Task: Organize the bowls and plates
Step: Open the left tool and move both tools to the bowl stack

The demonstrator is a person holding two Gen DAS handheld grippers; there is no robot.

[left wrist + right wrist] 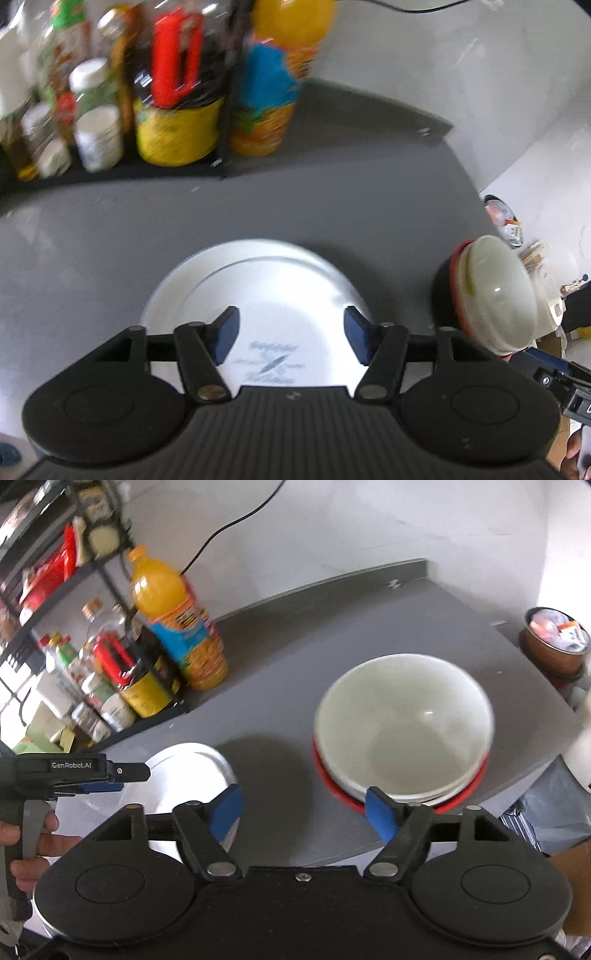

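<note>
**Counter stock: one white plate, one bowl stack**

- Landmark: white plate (255,295), flat on the grey counter (332,192), printed mark facing up.
- Left tongs (291,338): spread wide, holding nothing, hovering directly over the plate's near half.
- Bowl stack (402,731): white bowls nested in a red-rimmed one, right of the plate, a strip of bare counter between; its base near the counter's right front edge.
- Right tongs (306,812): spread, empty, right blue pad at the stack's near rim.
- Nearer hand: left to plate, right to stack.
- Open room: bare counter behind the plate; orange juice bottle (177,620) and bottle rack (110,672) crowd the far left.
</note>
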